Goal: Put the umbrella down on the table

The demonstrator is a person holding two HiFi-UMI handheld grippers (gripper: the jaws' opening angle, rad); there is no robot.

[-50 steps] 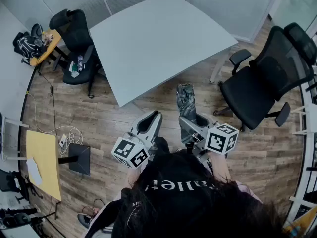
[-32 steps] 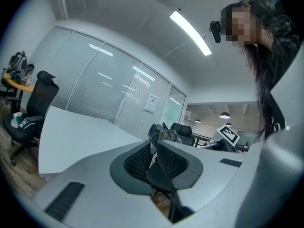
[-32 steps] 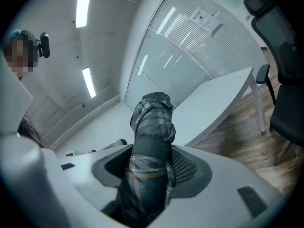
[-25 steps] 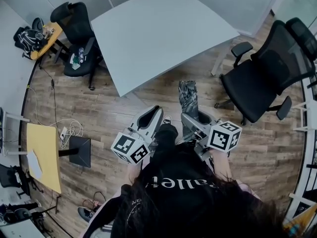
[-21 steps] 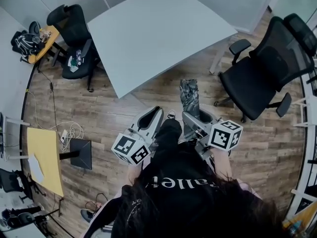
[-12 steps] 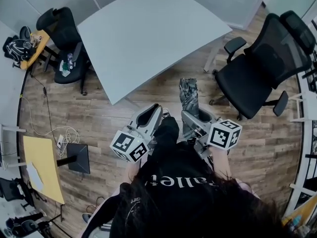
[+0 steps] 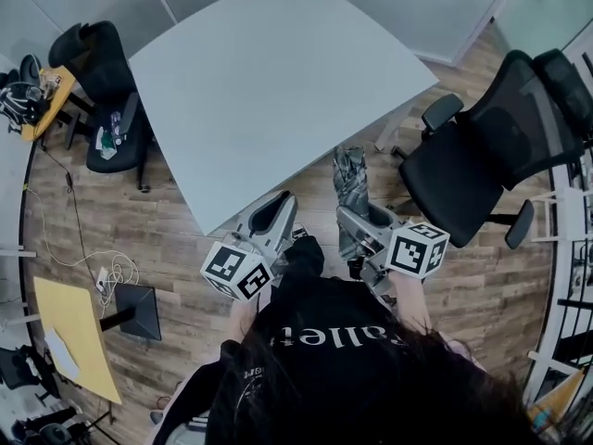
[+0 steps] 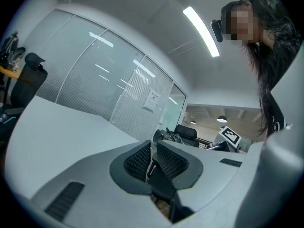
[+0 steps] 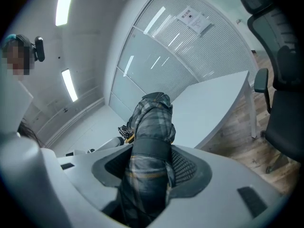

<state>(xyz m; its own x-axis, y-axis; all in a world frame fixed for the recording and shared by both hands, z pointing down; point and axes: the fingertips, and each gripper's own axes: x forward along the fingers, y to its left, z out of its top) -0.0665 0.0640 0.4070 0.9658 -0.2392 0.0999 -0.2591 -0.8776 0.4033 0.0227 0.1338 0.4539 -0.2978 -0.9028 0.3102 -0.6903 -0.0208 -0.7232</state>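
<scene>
The folded plaid umbrella [image 7: 349,180] is clamped in the right gripper [image 7: 356,222], whose jaws stand wide apart with their pads pressed on either side of the bundled fabric, close to the dark strap wrapped round it. In the head view its long axis runs nearly straight up and down the frame just right of centre, the free end pointing up towards the near edge of the grey table [image 7: 278,63] and stopping just short of it, above the wooden floor [image 7: 176,211]. The umbrella touches neither. In the right gripper view the umbrella [image 9: 152,127] pokes forward and upward out of the gripper [image 9: 149,166], leaning a little to the right at its top, with the table [image 9: 213,103] behind it at centre right. The left gripper [image 7: 274,213] sits beside the right one, at the lower centre of the head view, just below the table's edge; its jaws [image 8: 152,148] are drawn together with nothing between them. Both grippers are held out in front of the person's body, angled up the frame towards the table, marker cubes nearest the person. A black office chair [image 7: 482,156] stands at the right.
</scene>
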